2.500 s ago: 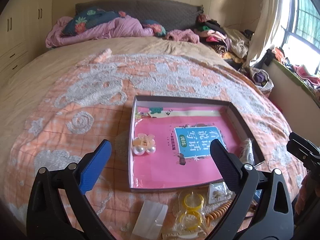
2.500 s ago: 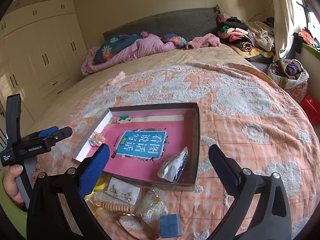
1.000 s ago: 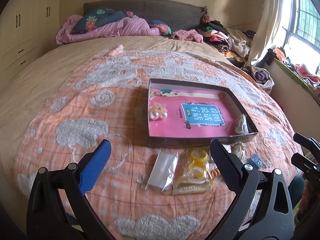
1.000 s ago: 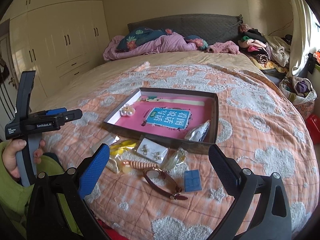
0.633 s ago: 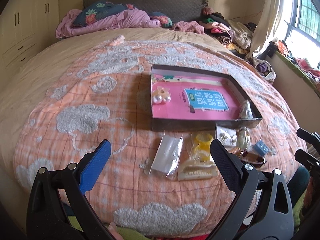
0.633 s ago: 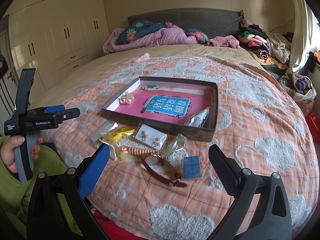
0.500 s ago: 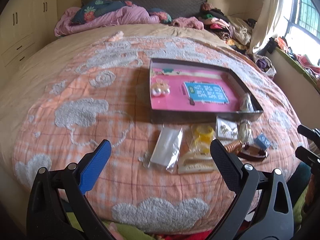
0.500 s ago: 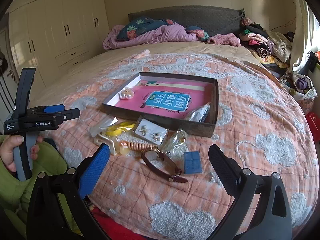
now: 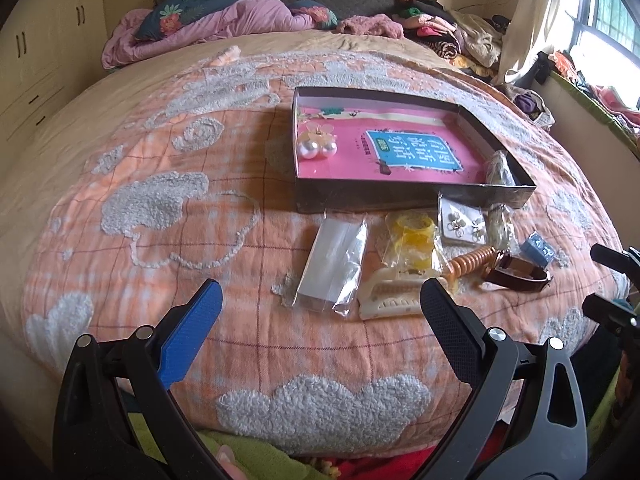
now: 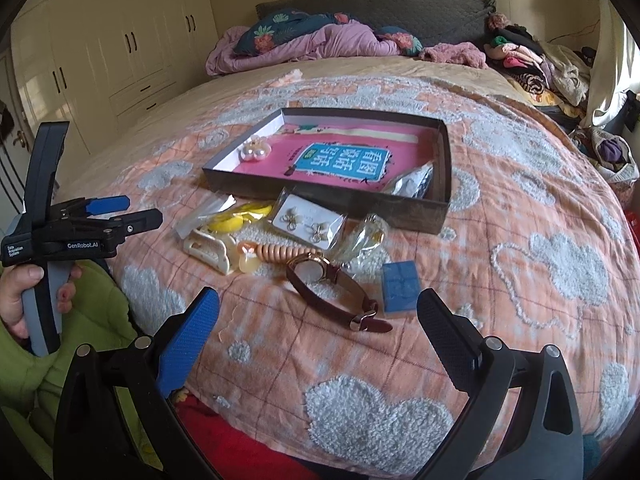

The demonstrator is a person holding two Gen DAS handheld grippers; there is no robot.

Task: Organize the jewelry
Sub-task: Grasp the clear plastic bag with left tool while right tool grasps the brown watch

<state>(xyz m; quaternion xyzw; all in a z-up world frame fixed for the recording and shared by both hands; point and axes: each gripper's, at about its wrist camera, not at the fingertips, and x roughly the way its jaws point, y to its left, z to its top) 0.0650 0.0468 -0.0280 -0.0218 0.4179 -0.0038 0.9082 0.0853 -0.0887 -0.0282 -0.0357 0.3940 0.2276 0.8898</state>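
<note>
A shallow dark box (image 9: pixel 400 196) (image 10: pixel 320 198) with a pink liner lies on the bed. It holds a pearl hair clip (image 9: pixel 318 146) (image 10: pixel 254 151) and a small bagged item (image 9: pixel 498 166) (image 10: pixel 412 182). In front of it lie a clear bag (image 9: pixel 334 260), yellow bands (image 9: pixel 412 232) (image 10: pixel 236 218), an earring card (image 9: pixel 464 222) (image 10: pixel 308 220), a cream claw clip (image 9: pixel 394 298) (image 10: pixel 208 248), a spiral hair tie (image 9: pixel 470 264) (image 10: pixel 276 254), a brown watch (image 9: pixel 516 272) (image 10: pixel 324 284) and a blue box (image 9: pixel 538 248) (image 10: pixel 400 286). My left gripper (image 9: pixel 318 320) (image 10: pixel 120 210) and right gripper (image 10: pixel 318 320) are open, empty, near the bed's front edge.
The peach quilt (image 9: pixel 160 208) (image 10: pixel 540 260) covers the bed. Purple bedding and pillows (image 9: pixel 208 24) (image 10: pixel 312 44) lie at the headboard. Piled clothes (image 9: pixel 448 40) (image 10: pixel 532 64) sit at the far right. Wardrobes (image 10: pixel 120 52) stand on the left.
Both grippers have drawn back from the box toward the bed's front edge and stay open. The loose items in front of the box have come into full view.
</note>
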